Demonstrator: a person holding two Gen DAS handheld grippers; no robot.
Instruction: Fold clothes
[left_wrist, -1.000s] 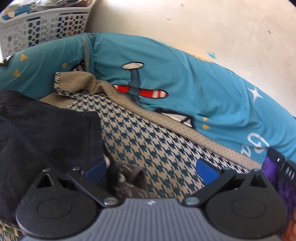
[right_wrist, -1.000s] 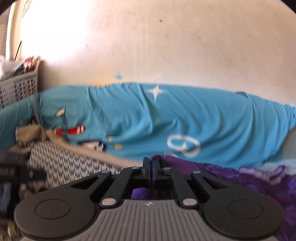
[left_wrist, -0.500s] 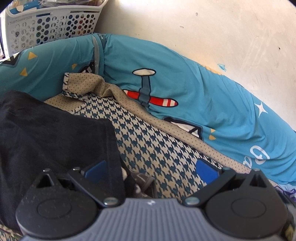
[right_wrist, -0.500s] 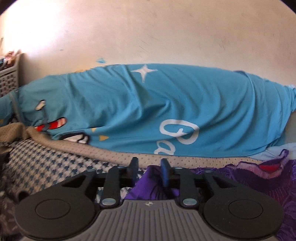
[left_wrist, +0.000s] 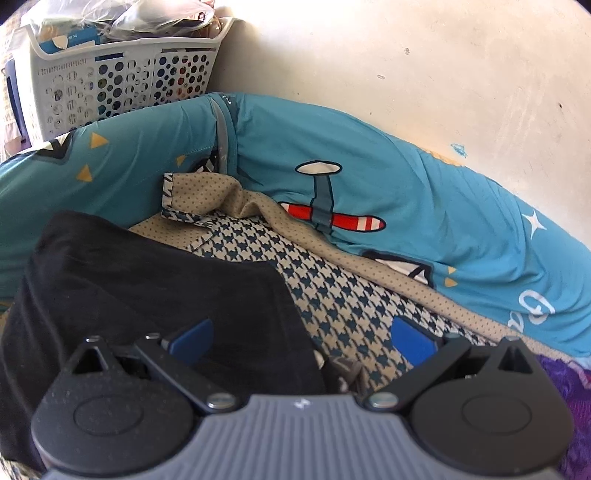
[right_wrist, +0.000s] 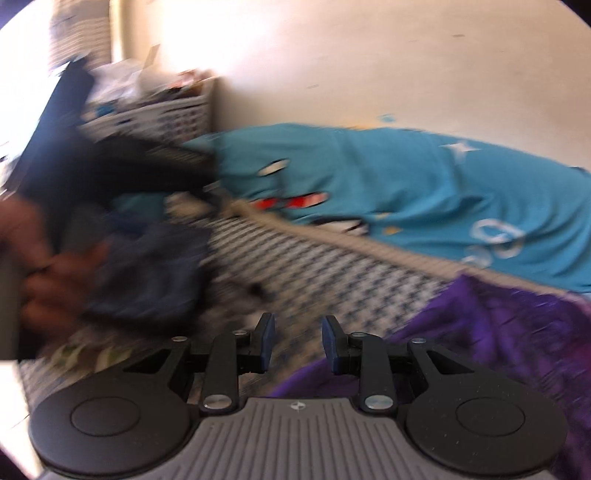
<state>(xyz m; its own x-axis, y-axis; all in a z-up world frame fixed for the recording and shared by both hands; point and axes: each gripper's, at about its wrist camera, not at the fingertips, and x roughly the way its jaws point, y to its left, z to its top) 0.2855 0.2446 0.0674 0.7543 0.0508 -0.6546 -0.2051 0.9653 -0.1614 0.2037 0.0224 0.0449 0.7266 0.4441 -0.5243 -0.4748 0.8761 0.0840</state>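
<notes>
Left gripper (left_wrist: 299, 338): I see its blue pads spread wide apart, pitched downward over the bed. A black soft garment (left_wrist: 147, 288) lies under and past the left pad; whether that pad touches the cloth I cannot tell. Nothing is clamped between the pads.

Right gripper (right_wrist: 298, 343): I see its blue-faced jaws a short way apart with nothing between them, pointed downward and rolled so the scene tilts. The view is motion-blurred. It hangs above the boundary of two fabrics: a purple patterned cloth (right_wrist: 498, 332) at near right and a beige-and-navy houndstooth bed cover (right_wrist: 332, 273) at near left.

Person's hand (right_wrist: 55, 273): at the far left of the right wrist view, fingers curled round a grey handle, beside a dark blue-black bundle of cloth (right_wrist: 147, 273); blur hides the grip detail.

Houndstooth cover, left view (left_wrist: 351, 302): spreads from centre to near right, with a tan dotted border (left_wrist: 207, 188) folded up at its far edge.

Teal cartoon-print bolster with a red-striped aeroplane (left_wrist: 369, 184): runs along the far side against a cream plaster wall (left_wrist: 443, 74).

White perforated plastic laundry basket (left_wrist: 122, 77): far left corner, heaped with bags and clutter.
</notes>
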